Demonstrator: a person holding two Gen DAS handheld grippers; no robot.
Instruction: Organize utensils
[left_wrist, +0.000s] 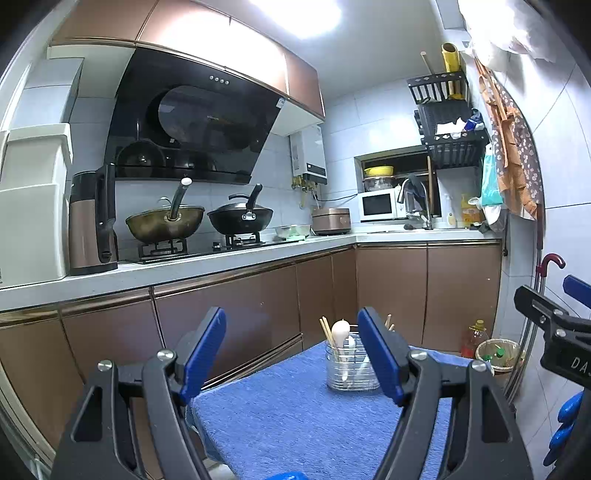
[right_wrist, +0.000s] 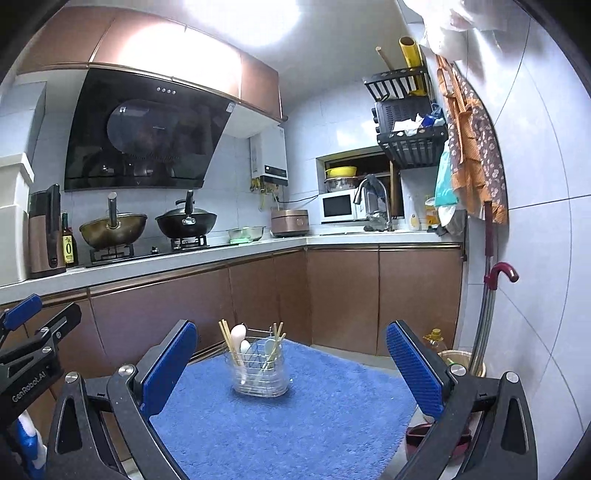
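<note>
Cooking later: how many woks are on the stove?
2: a brass-coloured wok on the left burner, a black lidded wok on the right burner.

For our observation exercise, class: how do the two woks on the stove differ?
The left wok is brassy gold and uncovered; the right wok is black with a lid on it. The left wok's handle points almost straight up, while the right wok's leans slightly. Both sit on gas burners, side by side under the hood.

We see a plain blue towel (right_wrist: 280, 424) under the clear holder (right_wrist: 260, 373), white spoons (right_wrist: 238, 334) inside, brown cabinets (right_wrist: 380, 295) behind it.
</note>
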